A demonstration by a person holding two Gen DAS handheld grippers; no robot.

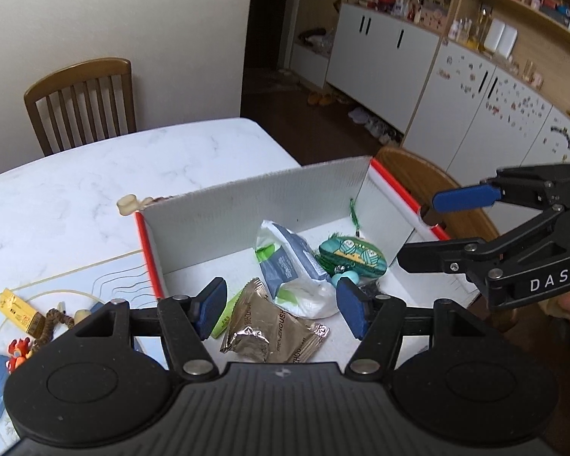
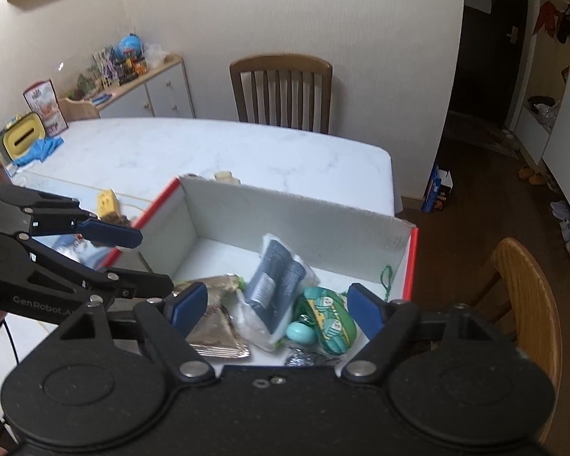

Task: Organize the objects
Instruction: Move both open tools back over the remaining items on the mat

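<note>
Already the white cardboard box with red edges [image 1: 254, 212] on the table [image 1: 95, 174] holds a crumpled foil packet [image 1: 273, 326], a white-and-blue plastic pouch [image 1: 292, 266] lying lengthwise toward the far wall, and a green oval pouch [image 1: 353, 256]. Several trinkets [image 1: 30, 326], perhaps toys, remain outside. Left hand-held gripper [image 1: 281, 307] and right hand-held gripper [image 2: 273, 309] hover wide apart, empty.

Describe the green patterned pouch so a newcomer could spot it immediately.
On the white marble table stands a red-edged white cardboard box. Inside, beside the blue-and-white plastic packet, lies the oval green patterned pouch; only it has a green cord.
</note>
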